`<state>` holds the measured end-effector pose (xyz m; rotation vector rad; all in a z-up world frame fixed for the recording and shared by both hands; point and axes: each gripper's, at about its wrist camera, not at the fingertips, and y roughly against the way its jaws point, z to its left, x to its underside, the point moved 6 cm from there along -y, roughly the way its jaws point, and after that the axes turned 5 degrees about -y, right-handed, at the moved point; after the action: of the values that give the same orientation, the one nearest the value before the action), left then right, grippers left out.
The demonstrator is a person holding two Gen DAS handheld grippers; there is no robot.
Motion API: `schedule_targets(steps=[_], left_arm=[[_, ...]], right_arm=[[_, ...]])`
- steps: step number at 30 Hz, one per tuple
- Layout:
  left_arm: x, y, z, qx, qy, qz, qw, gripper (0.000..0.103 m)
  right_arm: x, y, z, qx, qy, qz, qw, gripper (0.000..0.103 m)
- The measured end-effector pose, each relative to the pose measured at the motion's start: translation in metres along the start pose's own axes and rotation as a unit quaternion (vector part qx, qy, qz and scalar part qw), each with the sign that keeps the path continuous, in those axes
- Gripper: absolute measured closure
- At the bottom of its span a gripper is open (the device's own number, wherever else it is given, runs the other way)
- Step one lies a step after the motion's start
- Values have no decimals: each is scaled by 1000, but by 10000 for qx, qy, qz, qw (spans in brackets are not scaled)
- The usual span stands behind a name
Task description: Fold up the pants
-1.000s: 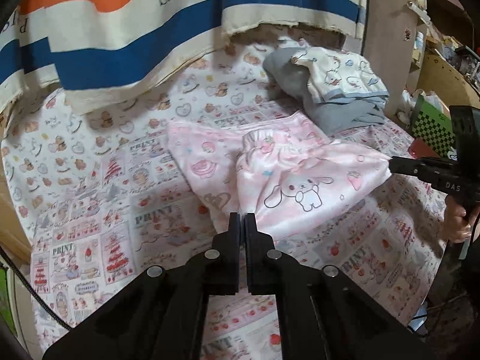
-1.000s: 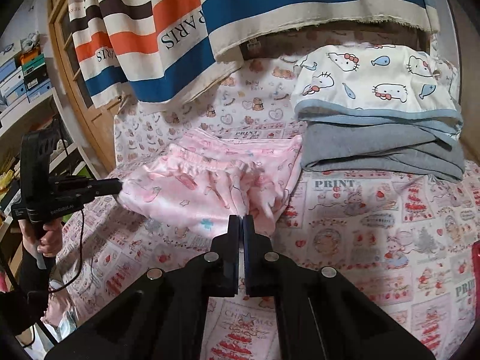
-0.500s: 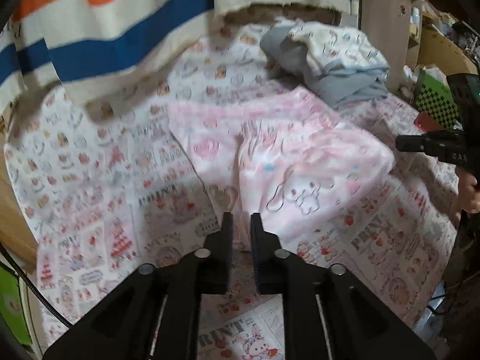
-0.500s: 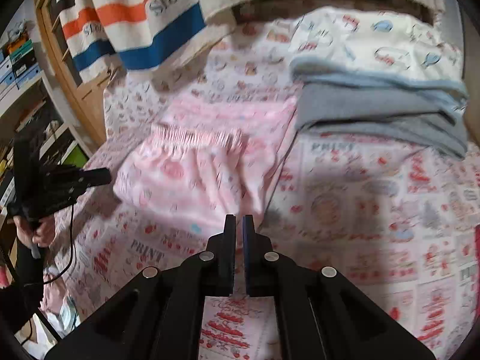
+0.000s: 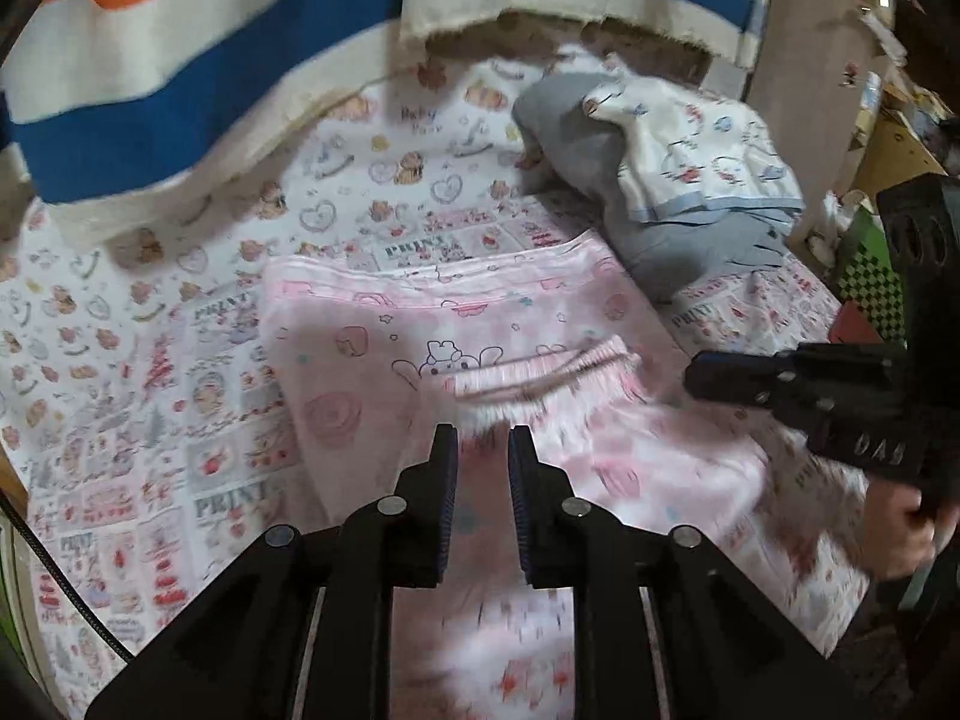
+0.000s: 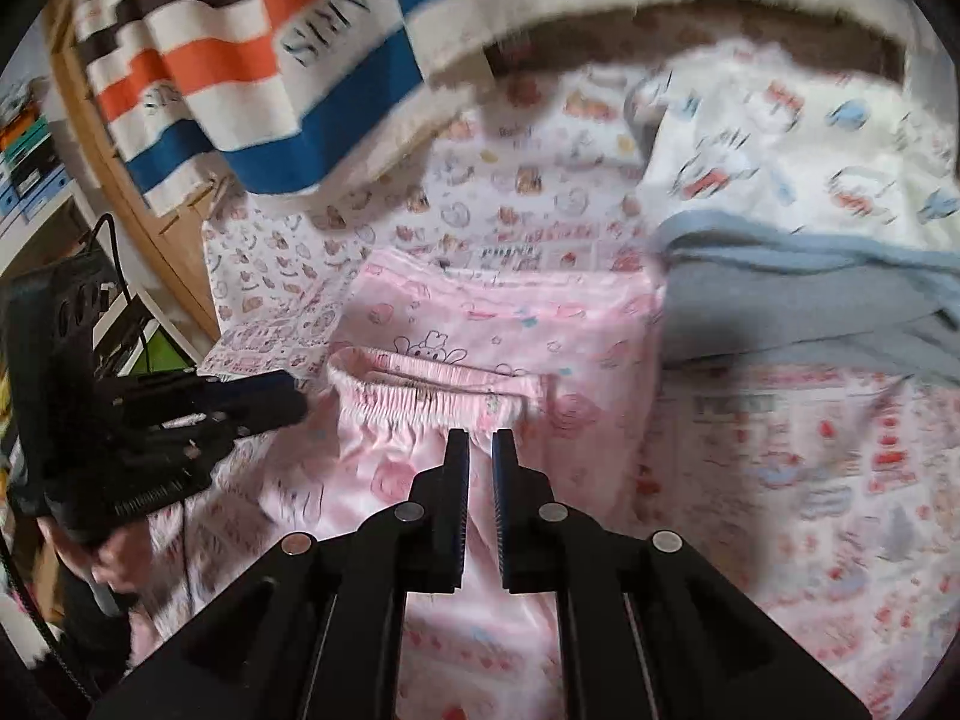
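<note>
In the left wrist view, the left gripper [image 5: 483,438] was seen with its jaws a narrow gap apart, nothing clamped between them, above the near part of the pink pajama pants [image 5: 456,360]. The pants lay spread on the cartoon-printed bed sheet [image 5: 180,396], their gathered elastic waistband [image 5: 540,375] folded over onto the middle of the garment. At the right edge, the right gripper [image 5: 696,375] was held by a hand [image 5: 900,534], its tip at the waistband's end; whether it touched the cloth could not be told. Behind the pants, a stack of folded clothes [image 5: 690,180] was placed, grey below and white printed above. A striped curtain [image 5: 180,78] hung at the back.

In the right wrist view, the right gripper [image 6: 480,441] was shown with its jaws only slightly parted and nothing gripped, over the pink pants [image 6: 510,330] just below the waistband [image 6: 432,402]. The left gripper [image 6: 288,399] was seen at the left, its tip at the waistband's other end, with much of the picture blurred. The folded stack [image 6: 810,240] lay just beside the pants on the right.
</note>
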<state>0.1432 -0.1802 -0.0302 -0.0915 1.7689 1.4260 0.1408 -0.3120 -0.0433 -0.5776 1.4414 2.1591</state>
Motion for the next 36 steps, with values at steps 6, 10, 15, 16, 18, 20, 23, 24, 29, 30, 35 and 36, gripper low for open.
schedule_targets(steps=[6,10,15,16,18,20,23,24,29,30,35,36], left_arm=[[3,-42,18,43,373,469,9982,86],[7,-50,27,413,651,477,9959,83],[9,-48,26,514,607,391,9961,83],[9,-48,25,500,565,369,9965,83],[8,-48,25,477,524,353,9969,83],[7,-47,25,459,480,331,9972,83],[6,-42,26,391,446,115,9982,79],[4,-36,28,330,455,-74,9984,77],[-6,-9,44,-347,455,-803,9951,61],[-7,-5,49,-357,583,-904,9936,59],[-12,6,65,-490,842,-1173,9883,23],[-13,8,67,-626,835,-1246,9867,18]], right_arm=[[-3,-41,-17,217,-277,407,9986,96],[2,-53,-27,106,-410,538,9977,96],[1,-55,-27,116,-347,588,9976,94],[1,-56,-25,164,-312,595,9976,94],[0,-56,-23,217,-286,614,9975,93],[-1,-57,-23,242,-274,633,9973,91],[-5,-55,-25,273,-254,566,9977,83],[-7,-52,-26,235,-259,435,9984,82],[-16,-38,-36,292,-271,-196,9990,76],[-18,-34,-37,241,-251,-303,9989,74],[-29,-8,-43,449,-303,-1027,9932,34],[-32,-2,-44,514,-330,-1205,9908,24]])
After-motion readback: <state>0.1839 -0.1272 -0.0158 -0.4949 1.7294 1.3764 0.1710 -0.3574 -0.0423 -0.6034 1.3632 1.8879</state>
